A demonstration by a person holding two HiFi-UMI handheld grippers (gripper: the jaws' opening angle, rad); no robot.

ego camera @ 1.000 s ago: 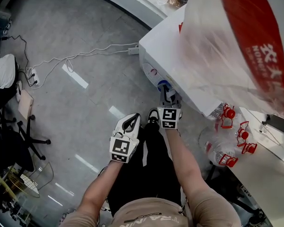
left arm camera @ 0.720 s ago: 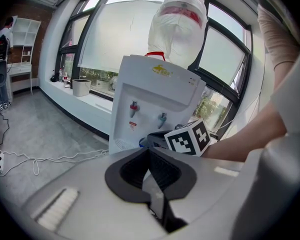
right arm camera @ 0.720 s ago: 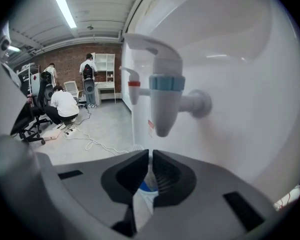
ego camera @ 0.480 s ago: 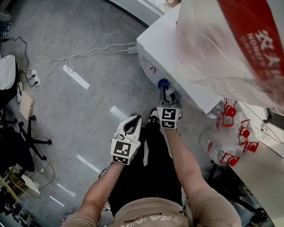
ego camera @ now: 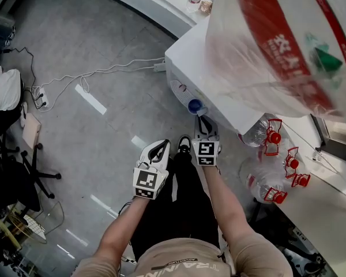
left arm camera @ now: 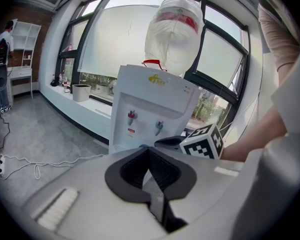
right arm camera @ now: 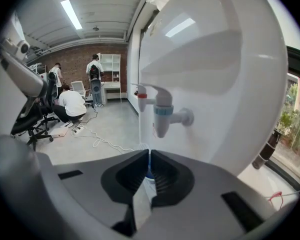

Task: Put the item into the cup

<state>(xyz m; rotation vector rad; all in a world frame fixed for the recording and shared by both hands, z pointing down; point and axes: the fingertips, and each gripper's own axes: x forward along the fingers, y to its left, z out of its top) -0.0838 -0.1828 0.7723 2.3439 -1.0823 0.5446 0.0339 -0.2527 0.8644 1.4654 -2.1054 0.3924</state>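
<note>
Two grippers, one blue cup (ego camera: 194,105), two taps. Your right gripper (ego camera: 200,120) has its jaws pinched nearly together on what looks like the cup's rim, at 12 o'clock against the dispenser (ego camera: 187,62), below the red tap (right arm camera: 141,99) and blue tap (right arm camera: 161,116). Your left gripper (ego camera: 157,149) sits at 8 o'clock, jaws closed on nothing. Both have barely moved since a second ago

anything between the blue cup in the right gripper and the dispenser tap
Nothing visible does. The right gripper holds the blue cup close to the blue-collared tap of the water dispenser, with only open air between them.
</note>
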